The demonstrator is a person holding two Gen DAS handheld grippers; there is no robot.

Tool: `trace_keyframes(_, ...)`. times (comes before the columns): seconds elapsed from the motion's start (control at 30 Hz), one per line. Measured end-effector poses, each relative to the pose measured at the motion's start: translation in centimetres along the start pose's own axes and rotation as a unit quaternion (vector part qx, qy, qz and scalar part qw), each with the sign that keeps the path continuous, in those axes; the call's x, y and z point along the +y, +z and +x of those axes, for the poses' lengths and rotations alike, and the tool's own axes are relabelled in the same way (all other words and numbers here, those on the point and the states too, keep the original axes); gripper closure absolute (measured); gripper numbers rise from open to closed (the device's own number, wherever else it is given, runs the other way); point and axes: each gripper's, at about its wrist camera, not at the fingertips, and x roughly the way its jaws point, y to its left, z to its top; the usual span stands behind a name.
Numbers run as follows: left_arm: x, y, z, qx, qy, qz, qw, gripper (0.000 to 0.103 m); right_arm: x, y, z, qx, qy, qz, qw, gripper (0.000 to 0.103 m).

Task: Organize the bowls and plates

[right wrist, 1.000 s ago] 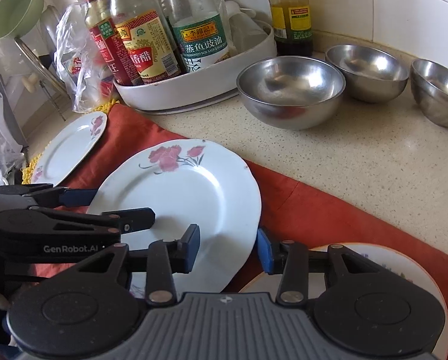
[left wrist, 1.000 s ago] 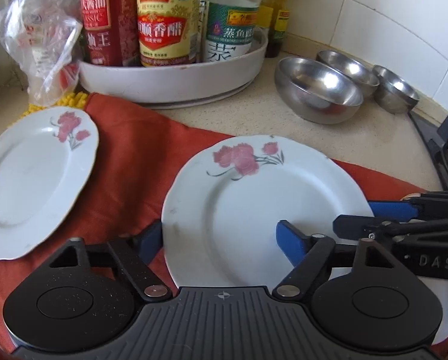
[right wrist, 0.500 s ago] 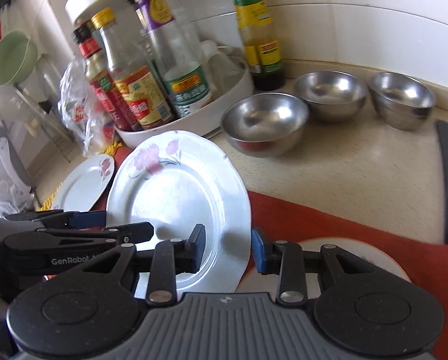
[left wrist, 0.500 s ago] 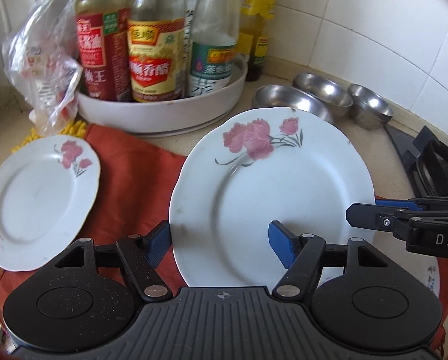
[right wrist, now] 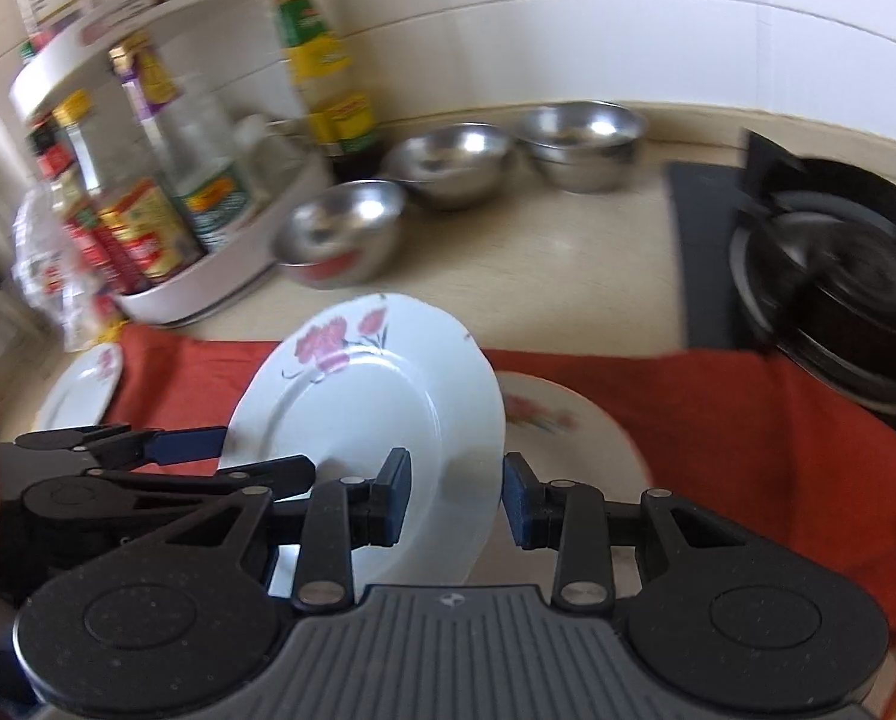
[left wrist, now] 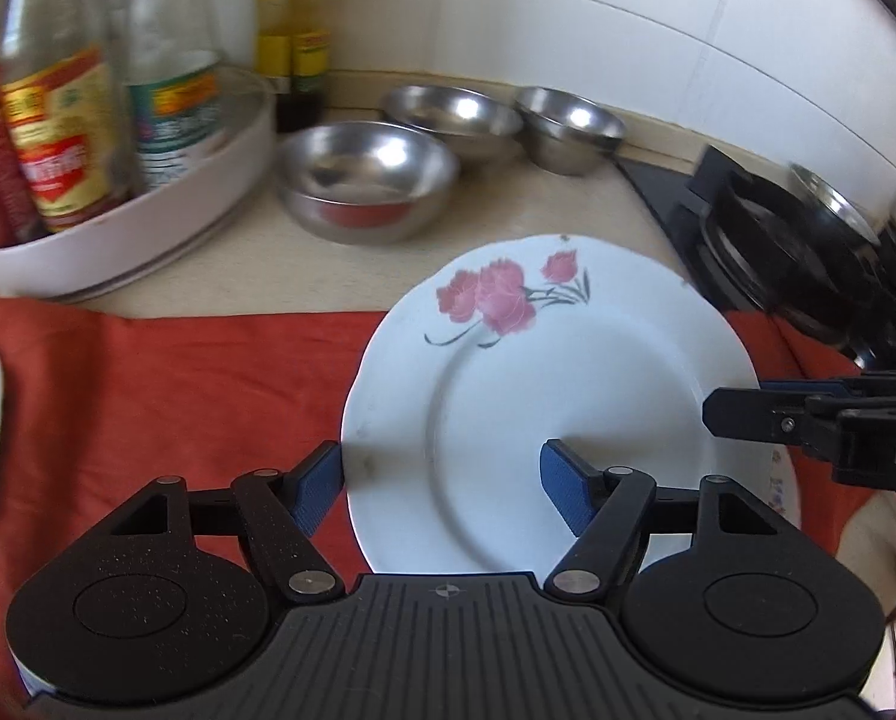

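Observation:
A white plate with pink flowers point(left wrist: 544, 384) is held up off the red cloth point(left wrist: 178, 396). My left gripper point(left wrist: 442, 489) is shut on its left rim, one finger above and one below. My right gripper point(right wrist: 455, 498) is shut on its right rim; the plate also shows in the right wrist view point(right wrist: 382, 402). Under its right side a second flowered plate point(right wrist: 568, 426) lies on the cloth. A third plate point(right wrist: 82, 384) lies at the far left. Three steel bowls point(left wrist: 364, 180) point(left wrist: 454, 120) point(left wrist: 568, 126) stand on the counter behind.
A white turntable tray point(left wrist: 148, 216) with sauce bottles stands at the back left. A black stove with a pan point(right wrist: 832, 276) is at the right. A plastic bag point(right wrist: 46, 276) lies beside the tray. Tiled wall runs behind the bowls.
Both grippers have lifted the plate off the cloth and carried it to the right, over the second plate. The bowls and stove have come further into view.

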Motion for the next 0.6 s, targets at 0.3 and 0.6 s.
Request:
trace_keyframes(0.3, -3.1, 0.5, 1.7, 0.002, -0.026, 0.045, 0.9986, 0.027, -3.2, -1.2, -0.7, 0.005, -0.031, 0.038, 0.999, 0.068)
trace_keyframes(0.6, -4.2, 0.4, 1.7, 0.010, -0.049, 0.051, 0.9975, 0.031, -3.2, -2.3, -0.7, 0.032, -0.076, -0.015, 0.997, 0.067)
